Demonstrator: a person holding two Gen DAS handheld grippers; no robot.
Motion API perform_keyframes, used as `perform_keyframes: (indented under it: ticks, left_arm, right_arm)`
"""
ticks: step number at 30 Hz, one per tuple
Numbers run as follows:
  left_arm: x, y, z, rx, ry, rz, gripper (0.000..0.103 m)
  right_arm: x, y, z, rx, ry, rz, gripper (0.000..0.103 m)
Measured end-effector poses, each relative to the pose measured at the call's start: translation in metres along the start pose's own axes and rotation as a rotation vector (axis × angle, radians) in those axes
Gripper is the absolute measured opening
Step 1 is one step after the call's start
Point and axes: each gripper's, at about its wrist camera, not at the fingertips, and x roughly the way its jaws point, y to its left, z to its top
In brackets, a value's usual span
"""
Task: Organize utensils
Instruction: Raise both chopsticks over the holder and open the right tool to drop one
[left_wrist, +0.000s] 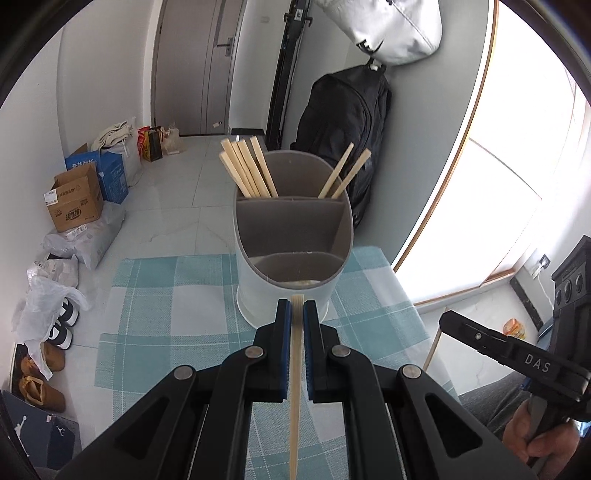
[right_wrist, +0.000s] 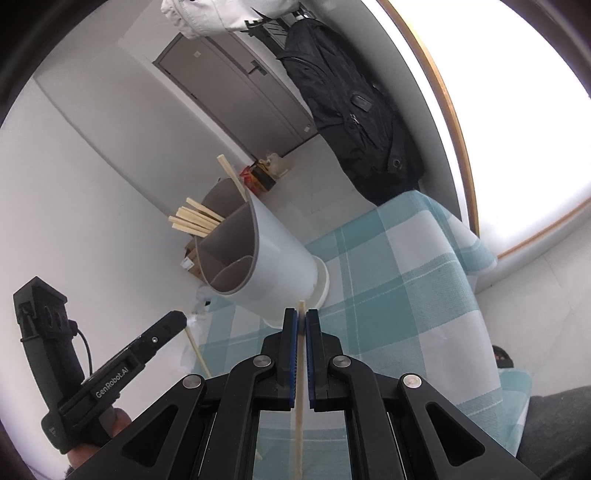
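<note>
A white utensil holder (left_wrist: 258, 299) with grey inner compartments stands on a blue checked cloth (left_wrist: 166, 295). Several wooden chopsticks (left_wrist: 247, 170) lean in its far compartment; the nearer compartments look empty. My left gripper (left_wrist: 296, 306) is shut on a chopstick (left_wrist: 295, 387) that runs back between its jaws, tip just short of the holder's near wall. The right gripper (left_wrist: 448, 318) shows at the right edge. In the right wrist view the holder (right_wrist: 280, 258) looks tilted, and my right gripper (right_wrist: 301, 317) is shut on another chopstick (right_wrist: 300, 398). The left gripper (right_wrist: 181, 317) and its chopstick (right_wrist: 197, 354) appear at lower left.
A black backpack (left_wrist: 343, 140) and a white bag (left_wrist: 391, 29) hang on the wall behind the table. Cardboard boxes (left_wrist: 74, 199), plastic bags and shoes line the floor at left. A bright window (left_wrist: 517, 147) is at right. The cloth's far edge lies just behind the holder.
</note>
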Motion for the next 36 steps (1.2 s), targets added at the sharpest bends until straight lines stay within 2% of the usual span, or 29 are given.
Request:
perform_keyframes:
  ticks: [7,12,19,29,31,36]
  left_arm:
    - [-0.01,0.007,0.006,-0.019,-0.028,-0.026,0.002]
    - [-0.014,0.004,0.015,0.015,-0.027,-0.043,0.002]
    - [-0.022,-0.002,0.031,0.044,-0.029,-0.055,0.002]
    - [-0.036,-0.005,0.07,0.019,-0.018,-0.079,0.002]
    - [-0.04,-0.004,0.081,0.009,-0.015,-0.115,0.002]
    - [-0.052,-0.004,0.119,0.017,-0.047,-0.127,0.002]
  right_arm:
    - [-0.005,0.04,0.001,-0.149,-0.049,-0.02,0.003]
    - [-0.007,0.061,0.005,-0.238,-0.082,-0.018,0.003]
    - [-0.012,0.079,0.018,-0.285,-0.105,-0.008,0.003]
    - [-0.024,0.107,0.066,-0.338,-0.15,0.012,0.003]
    - [-0.027,0.114,0.079,-0.346,-0.16,0.019,0.003]
    - [-0.032,0.131,0.113,-0.368,-0.197,0.035,0.003]
